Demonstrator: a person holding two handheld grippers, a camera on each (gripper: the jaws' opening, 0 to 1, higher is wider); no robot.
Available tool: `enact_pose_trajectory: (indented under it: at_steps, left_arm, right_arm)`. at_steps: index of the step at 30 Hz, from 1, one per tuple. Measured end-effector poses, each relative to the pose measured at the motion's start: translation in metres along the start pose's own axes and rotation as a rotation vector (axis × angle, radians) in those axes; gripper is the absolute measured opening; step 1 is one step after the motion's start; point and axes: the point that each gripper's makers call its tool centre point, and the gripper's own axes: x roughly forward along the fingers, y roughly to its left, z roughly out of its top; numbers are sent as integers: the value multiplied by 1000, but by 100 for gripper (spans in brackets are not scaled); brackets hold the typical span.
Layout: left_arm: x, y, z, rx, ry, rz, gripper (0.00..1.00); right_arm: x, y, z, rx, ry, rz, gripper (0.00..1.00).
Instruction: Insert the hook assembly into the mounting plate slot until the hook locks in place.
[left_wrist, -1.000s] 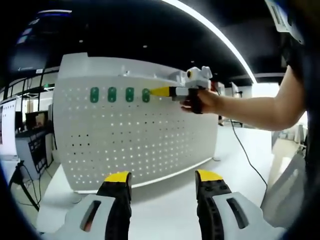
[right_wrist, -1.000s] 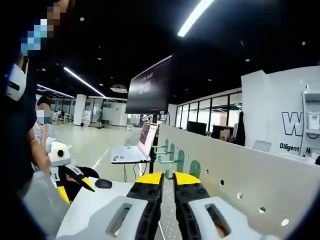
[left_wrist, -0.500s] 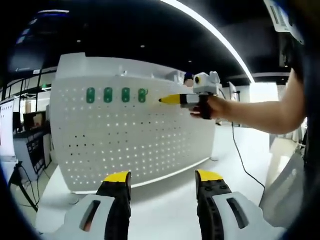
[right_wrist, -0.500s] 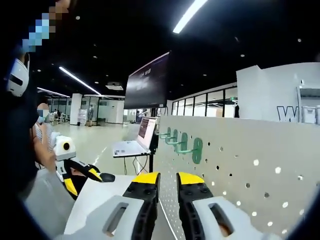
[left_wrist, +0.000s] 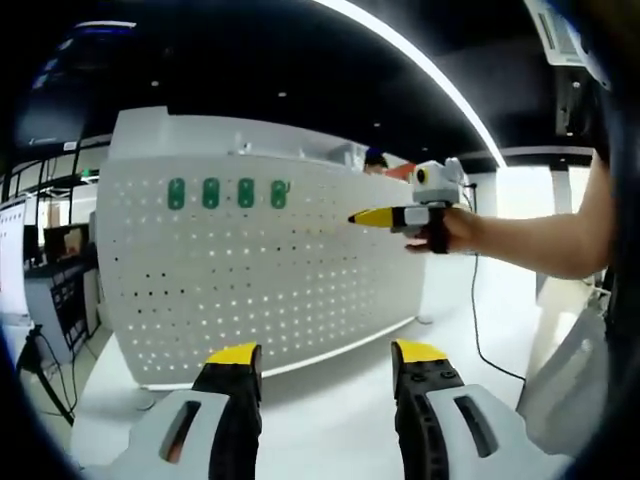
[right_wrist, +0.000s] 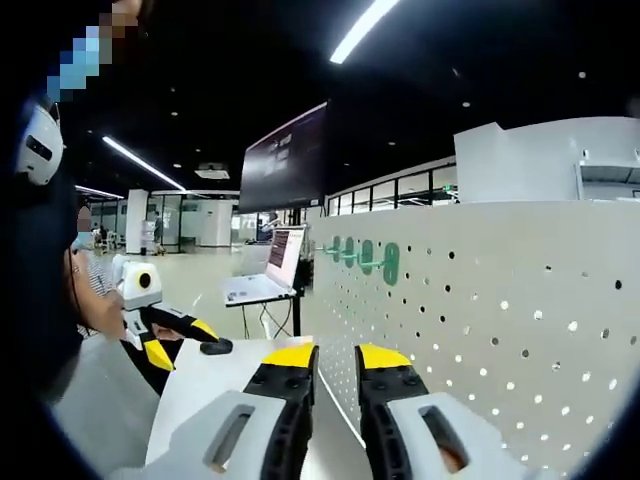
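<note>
Since a second ago, the right gripper (left_wrist: 372, 216) has been drawn back from the row of green hooks (left_wrist: 226, 193) on the pegboard (left_wrist: 260, 290), and a clear gap now lies between its yellow tips and the nearest hook.

In the left gripper view, the left gripper (left_wrist: 326, 362) is seen low over the white desk (left_wrist: 320, 400), its jaws parted wide with nothing between them. Four green hooks are seated side by side in the upper left of the perforated white board, which stands upright on the desk. The right gripper is held out by a hand (left_wrist: 445, 228) to the right of the hooks, level with them; its tips appear closed together, and nothing can be made out between them.

In the right gripper view, the right gripper (right_wrist: 334, 358) is seen with its jaws set close, a narrow gap left between the yellow tips and no object held. The pegboard (right_wrist: 480, 310) runs away along the right, and the green hooks (right_wrist: 368, 257) project from it farther along. The left gripper (right_wrist: 170, 335) is seen at the left above the desk (right_wrist: 220, 385).

Judged from this, all four hooks seem mounted, but whether the last one is latched cannot be told. If it is only part-seated, it could tip or drop out once released, and a careless return pass could knock it loose.
</note>
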Motion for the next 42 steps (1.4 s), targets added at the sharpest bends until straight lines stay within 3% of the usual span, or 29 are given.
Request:
enact_pose_trajectory:
  at_steps: [9,20,35,42]
  left_arm:
    - [-4,7,3,-9,-7,14,54]
    - [-14,15,10,-14,-18,41,54]
    - [-24,15,23,-4,-32,59,55]
    - [-28,12,28,-5,-35,63,55]
  right_arm:
    - [-33,7,-18,31,3,-75,16]
    - [-70,35,-35,57,18,-155,18]
    - [-104,59,-19,21,-12,-279,24]
    - [-112,75,-16,-8,-5,-294,27]
